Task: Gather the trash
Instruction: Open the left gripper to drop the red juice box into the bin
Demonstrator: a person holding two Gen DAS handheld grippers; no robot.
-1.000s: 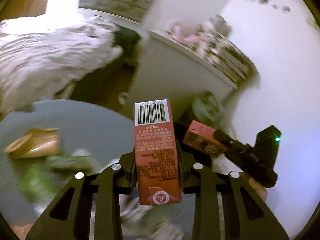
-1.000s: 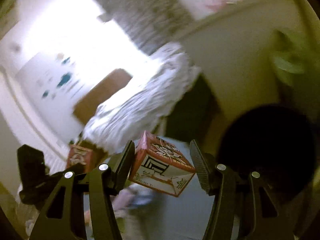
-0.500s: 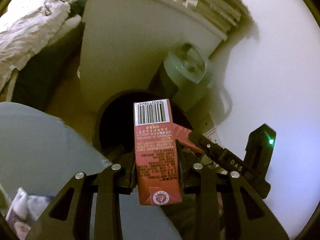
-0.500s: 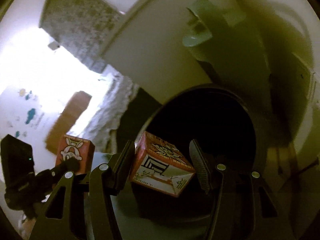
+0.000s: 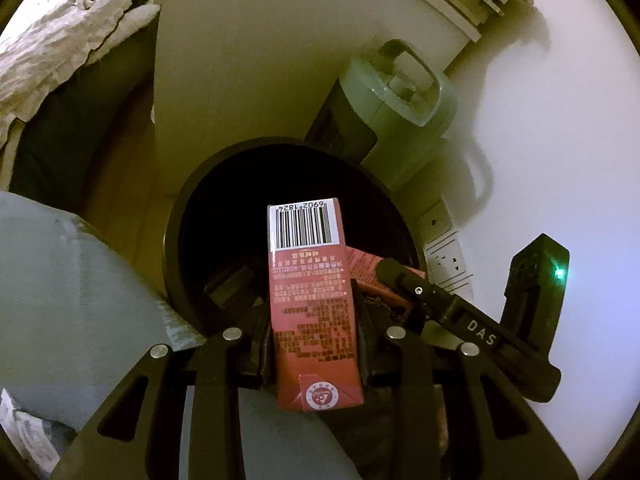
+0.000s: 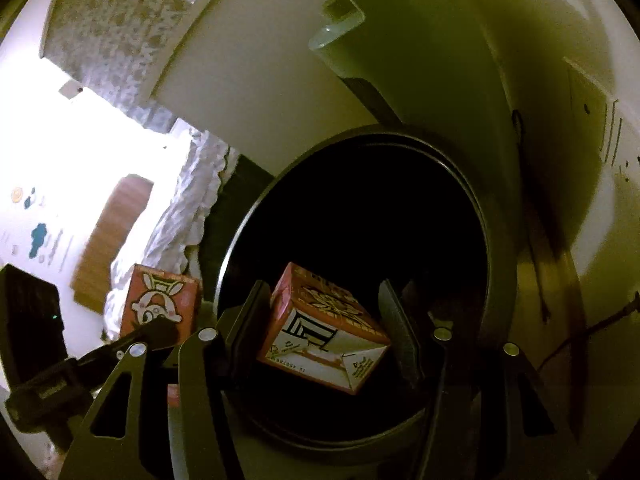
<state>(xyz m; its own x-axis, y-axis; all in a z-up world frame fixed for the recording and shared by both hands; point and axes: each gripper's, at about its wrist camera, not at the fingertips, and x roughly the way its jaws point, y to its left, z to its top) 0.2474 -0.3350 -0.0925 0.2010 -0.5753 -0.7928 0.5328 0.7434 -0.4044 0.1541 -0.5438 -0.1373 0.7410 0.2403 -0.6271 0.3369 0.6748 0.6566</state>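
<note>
The left gripper (image 5: pixel 314 334) clamps a red drink carton (image 5: pixel 310 300), its barcode end pointing up the frame over the black trash bin (image 5: pixel 192 216), long axis along the fingers. The right gripper (image 6: pixel 324 328) stands wider than its tilted red-and-white carton (image 6: pixel 320 328); the left finger touches it, the right shows a gap, lower centre over the bin's dark mouth. A white cabinet (image 5: pixel 248 60) fills upper centre, rumpled bedding (image 5: pixel 60 40) upper left.
</note>
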